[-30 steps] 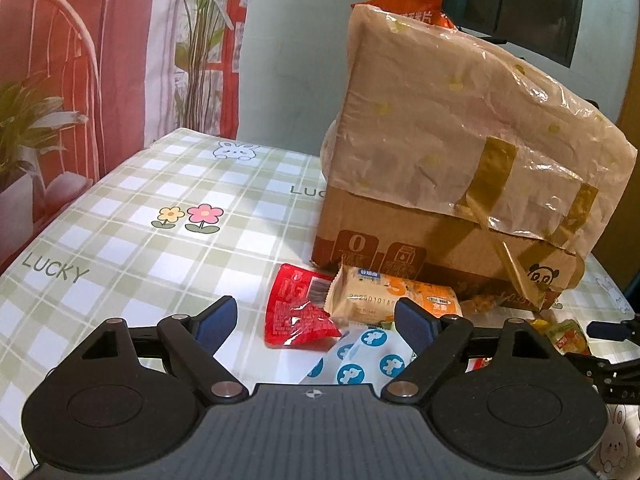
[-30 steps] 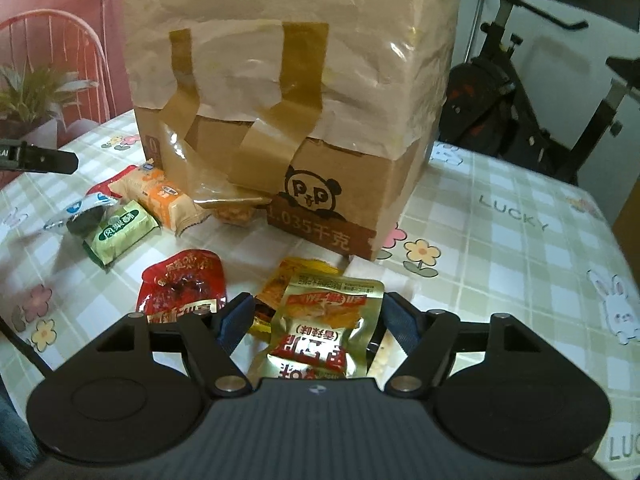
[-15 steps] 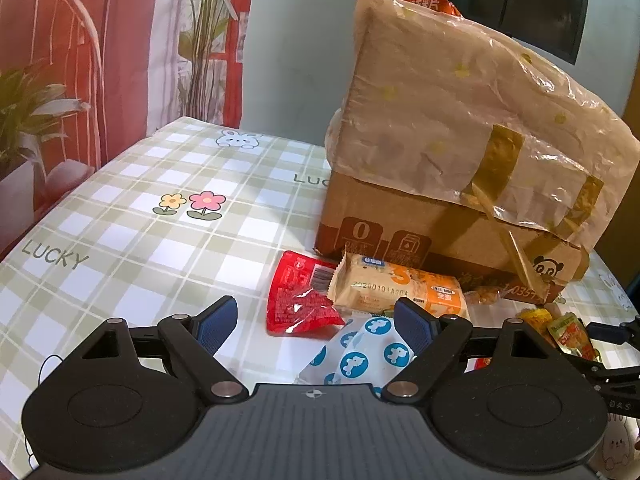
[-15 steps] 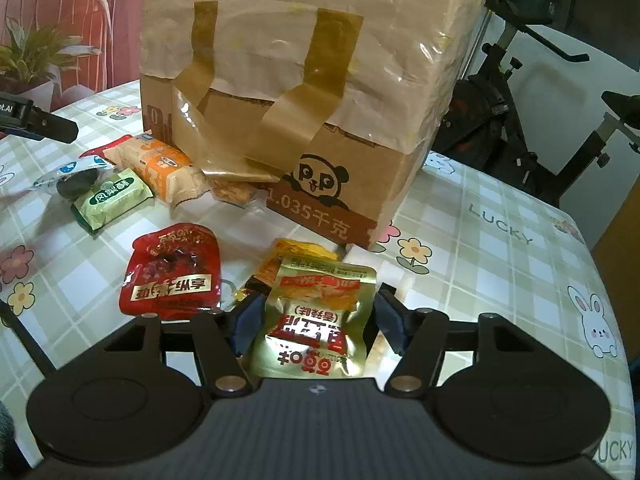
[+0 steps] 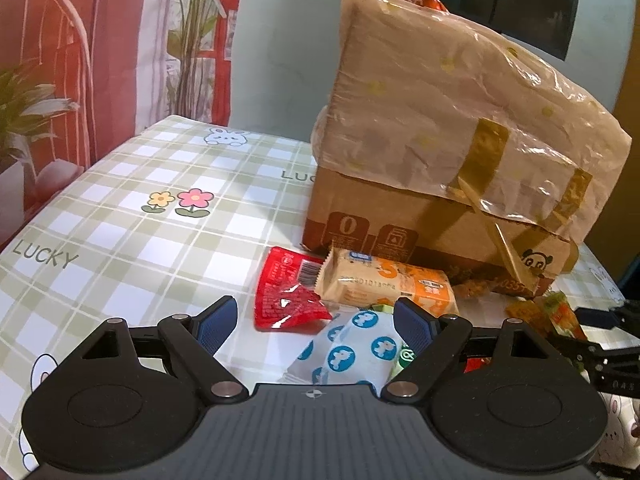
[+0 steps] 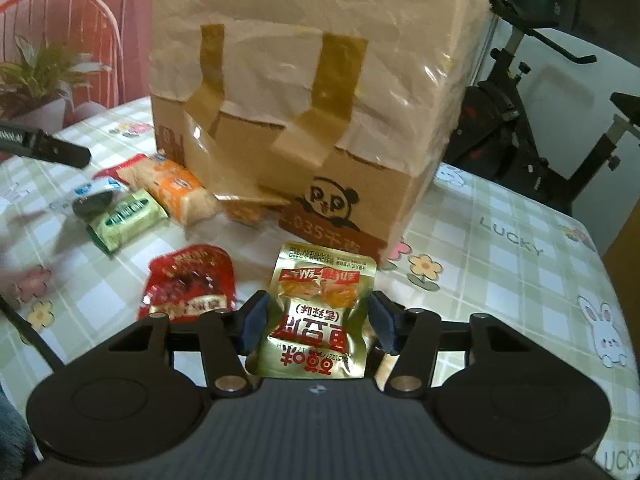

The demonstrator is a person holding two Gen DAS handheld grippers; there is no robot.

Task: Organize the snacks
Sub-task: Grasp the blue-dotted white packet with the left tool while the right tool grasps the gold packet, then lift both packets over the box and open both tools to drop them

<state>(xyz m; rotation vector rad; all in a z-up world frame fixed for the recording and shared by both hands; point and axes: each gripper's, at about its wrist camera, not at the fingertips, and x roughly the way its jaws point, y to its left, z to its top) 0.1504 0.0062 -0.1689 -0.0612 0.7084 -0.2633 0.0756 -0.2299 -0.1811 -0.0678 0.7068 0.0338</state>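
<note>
- Between the right gripper's [image 6: 316,320] blue pads sits the gold pouch [image 6: 320,312], jaws closed in on its crumpled sides; it appears gripped.
- Beside it on the checked tablecloth [image 6: 500,280] lies a red packet [image 6: 192,284].
- Jaws of the left gripper [image 5: 316,320] stand wide apart over the blue-dotted white packet [image 5: 348,348], holding nothing.
- Farther back stands the paper-wrapped cardboard box [image 6: 316,120]; lift the pouch level, since its slick foil could slip.

Matte black left gripper [image 5: 316,322] and right gripper [image 6: 316,322]: blue finger pads [image 5: 216,322], silver pivot screws [image 5: 226,389], round housings.
</note>
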